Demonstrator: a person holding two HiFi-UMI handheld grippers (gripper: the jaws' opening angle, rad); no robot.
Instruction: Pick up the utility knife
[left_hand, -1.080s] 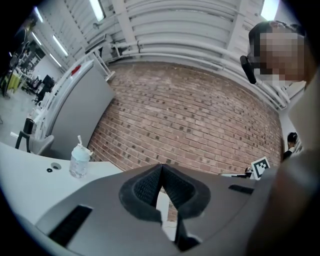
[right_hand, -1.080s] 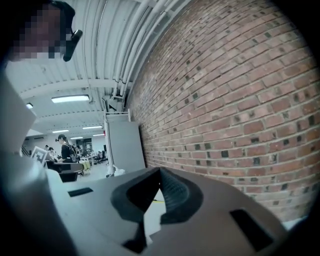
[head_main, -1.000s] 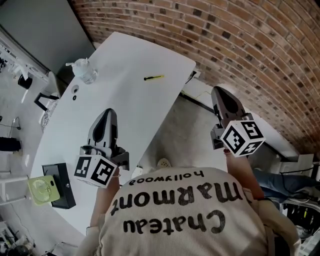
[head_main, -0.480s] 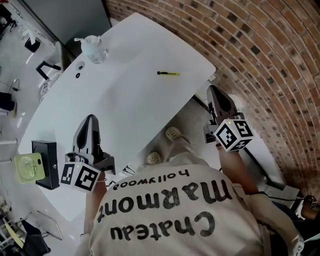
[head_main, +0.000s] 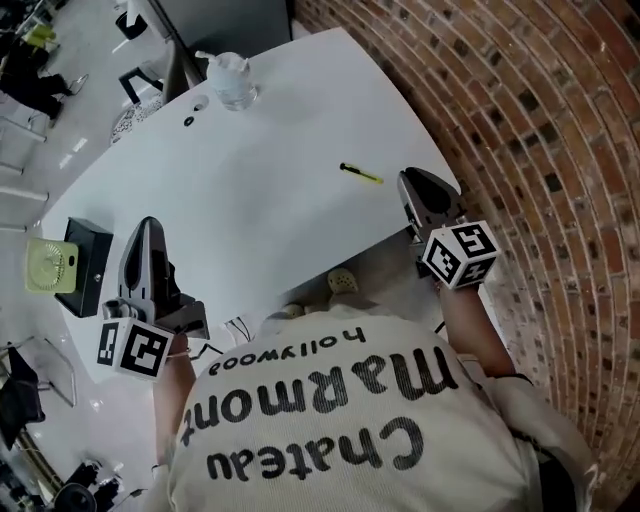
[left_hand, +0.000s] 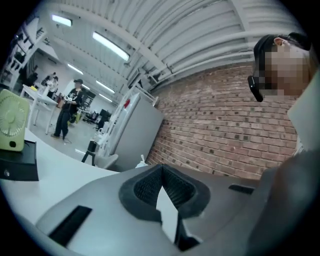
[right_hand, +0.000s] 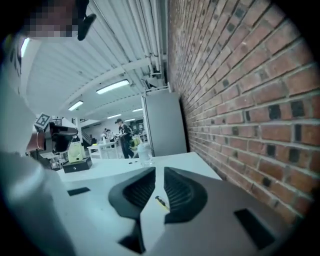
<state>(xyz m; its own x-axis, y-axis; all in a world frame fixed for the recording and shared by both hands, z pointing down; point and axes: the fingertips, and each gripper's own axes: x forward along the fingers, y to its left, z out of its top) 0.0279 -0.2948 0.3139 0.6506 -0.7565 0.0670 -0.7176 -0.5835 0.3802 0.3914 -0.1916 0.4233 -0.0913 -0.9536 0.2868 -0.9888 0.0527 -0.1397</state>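
Yellow-black utility knife (head_main: 360, 173) near table's (head_main: 250, 215) right edge; right gripper (head_main: 412, 181), jaws just opening, empty; left gripper's (head_main: 148, 228) jaws pressed together.

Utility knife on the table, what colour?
Utility knife: yellow with a black end, clearest in head view.

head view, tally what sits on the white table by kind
yellow and black utility knife: 1
clear plastic container: 1
black box: 1
pale green fan: 1
small dark round bits, too small to identify: 2
total: 6
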